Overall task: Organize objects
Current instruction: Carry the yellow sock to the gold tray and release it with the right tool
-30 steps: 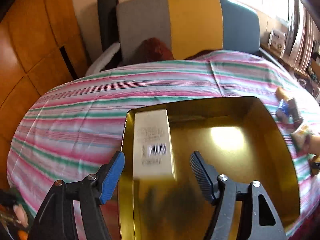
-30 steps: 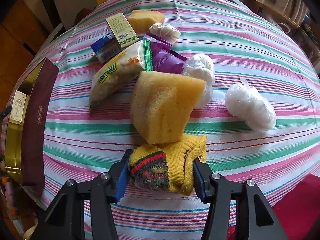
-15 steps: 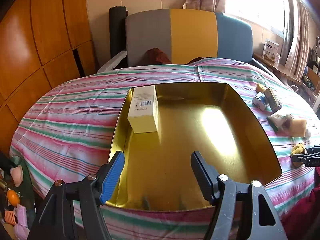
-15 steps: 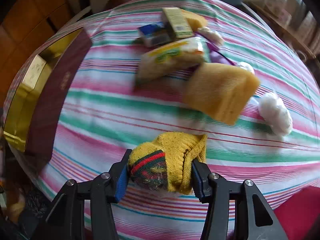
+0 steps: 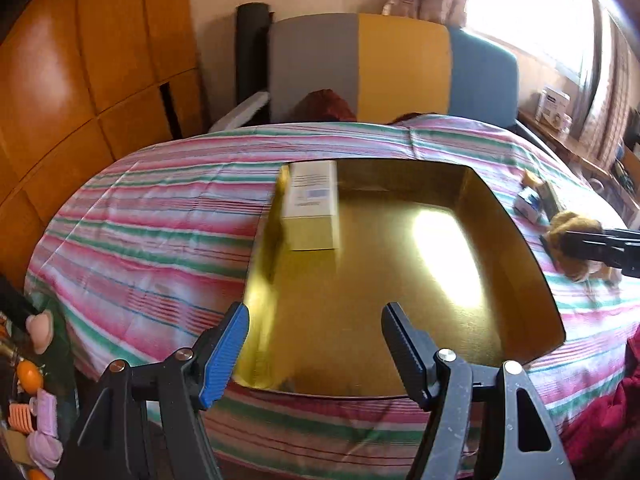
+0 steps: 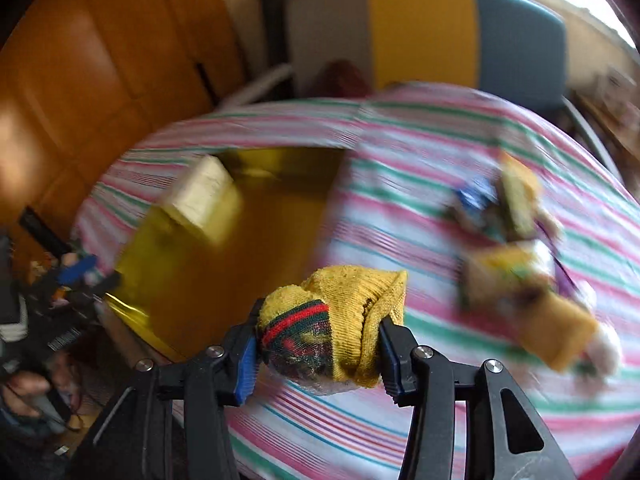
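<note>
A gold tray (image 5: 516, 236) lies on the striped tablecloth (image 5: 160, 216). A pale yellow box (image 5: 312, 204) lies in its far left corner. My left gripper (image 5: 314, 354) is open and empty above the tray's near edge. My right gripper (image 6: 318, 346) is shut on a rolled yellow sock (image 6: 336, 320) with red and green bands, held above the cloth just right of the tray (image 6: 224, 280). The sock also shows in the left wrist view (image 5: 568, 232), at the tray's right rim.
Several loose items lie on the cloth to the right: a yellow sponge (image 6: 560, 320), a blue packet (image 6: 476, 196), a snack bag (image 6: 516, 196). A grey, yellow and blue chair (image 5: 384, 64) stands behind the table. Wooden panels (image 5: 80, 60) are at left.
My right gripper has swung left with the sock, from over the pile of items to beside the tray. My left gripper has drawn back a little from the tray.
</note>
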`<action>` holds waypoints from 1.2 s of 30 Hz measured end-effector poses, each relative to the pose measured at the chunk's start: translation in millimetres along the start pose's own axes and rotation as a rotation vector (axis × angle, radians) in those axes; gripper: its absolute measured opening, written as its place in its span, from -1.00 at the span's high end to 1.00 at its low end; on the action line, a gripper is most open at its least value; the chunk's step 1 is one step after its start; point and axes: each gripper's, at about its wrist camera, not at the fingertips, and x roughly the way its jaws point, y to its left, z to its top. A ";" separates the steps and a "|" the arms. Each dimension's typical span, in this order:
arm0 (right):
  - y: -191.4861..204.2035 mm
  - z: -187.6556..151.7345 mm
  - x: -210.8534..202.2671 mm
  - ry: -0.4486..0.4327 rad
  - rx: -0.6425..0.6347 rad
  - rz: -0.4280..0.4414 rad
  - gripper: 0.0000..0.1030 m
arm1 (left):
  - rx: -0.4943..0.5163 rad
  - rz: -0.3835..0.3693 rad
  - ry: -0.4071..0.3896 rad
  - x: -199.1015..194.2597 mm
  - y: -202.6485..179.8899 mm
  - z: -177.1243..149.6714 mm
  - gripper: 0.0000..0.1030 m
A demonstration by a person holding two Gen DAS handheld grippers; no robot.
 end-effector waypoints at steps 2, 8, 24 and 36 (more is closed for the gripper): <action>24.1 14.6 13.8 -0.002 -0.018 0.062 0.02 | -0.028 0.021 0.002 -2.3 15.6 0.5 -0.35; 95.0 36.4 69.9 0.076 -0.082 0.161 0.01 | -0.131 0.088 0.020 -2.5 64.1 -2.7 -0.35; 150.2 79.4 173.1 0.133 0.098 0.332 -0.54 | -0.204 0.034 0.073 17.1 79.6 -16.3 -0.32; 105.8 55.6 90.5 -0.016 -0.018 0.163 -0.77 | -0.084 -0.009 0.024 0.8 36.2 -10.2 -0.33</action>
